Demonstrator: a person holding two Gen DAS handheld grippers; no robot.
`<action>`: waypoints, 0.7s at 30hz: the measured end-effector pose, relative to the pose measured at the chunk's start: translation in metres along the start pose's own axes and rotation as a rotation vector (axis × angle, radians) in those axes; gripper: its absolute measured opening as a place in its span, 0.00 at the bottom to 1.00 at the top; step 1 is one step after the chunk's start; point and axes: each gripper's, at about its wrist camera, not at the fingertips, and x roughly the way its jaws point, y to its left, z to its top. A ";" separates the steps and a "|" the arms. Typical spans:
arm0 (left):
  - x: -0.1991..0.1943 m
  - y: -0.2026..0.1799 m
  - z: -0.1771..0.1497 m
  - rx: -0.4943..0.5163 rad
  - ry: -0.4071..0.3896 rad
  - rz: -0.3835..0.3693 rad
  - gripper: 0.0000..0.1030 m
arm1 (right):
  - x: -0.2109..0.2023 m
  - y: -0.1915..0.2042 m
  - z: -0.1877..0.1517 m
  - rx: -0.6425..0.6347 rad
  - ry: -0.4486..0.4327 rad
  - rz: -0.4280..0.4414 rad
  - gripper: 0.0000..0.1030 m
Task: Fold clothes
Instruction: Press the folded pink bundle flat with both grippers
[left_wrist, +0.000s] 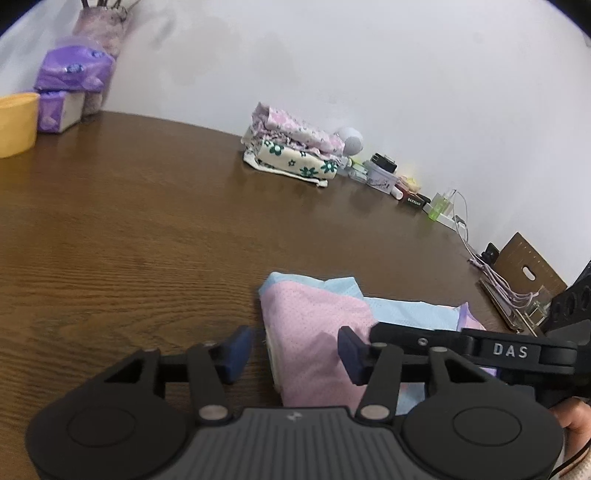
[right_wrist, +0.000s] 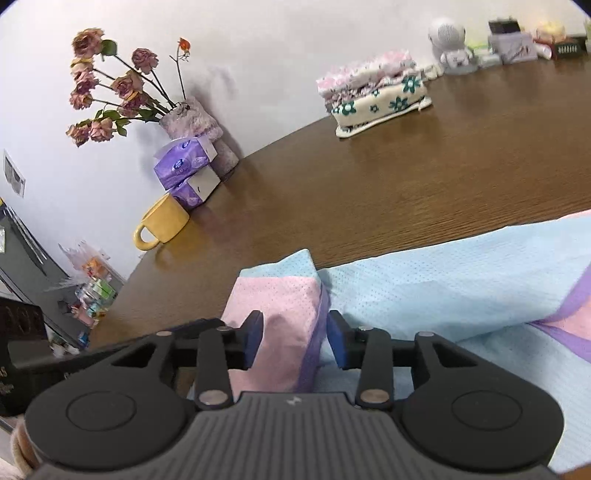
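Lying on the brown wood-grain table (left_wrist: 147, 221), the pink, light blue and purple mesh garment (right_wrist: 461, 288) has one pink part turned over onto its blue body, so it looks partly folded. The left gripper (left_wrist: 295, 350) hovers at the folded edge with its blue-padded tongs spread and nothing between them. The right gripper (right_wrist: 293, 339) has its tongs spread too, standing on both sides of the raised pink fold without pinching it, probably to take or to press this edge. A stack of folded floral clothes (left_wrist: 291, 147) rests well apart near the white wall (left_wrist: 369, 66), perhaps the place for ready pieces
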 end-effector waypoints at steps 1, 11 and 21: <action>-0.002 0.000 -0.001 -0.001 0.001 0.000 0.49 | -0.001 0.001 -0.002 -0.001 0.006 0.000 0.38; 0.000 -0.006 -0.011 -0.010 0.014 -0.006 0.52 | -0.009 0.005 -0.012 -0.016 -0.007 -0.001 0.36; -0.004 -0.007 -0.018 -0.029 0.011 -0.006 0.37 | -0.010 0.009 -0.021 -0.045 0.018 -0.001 0.37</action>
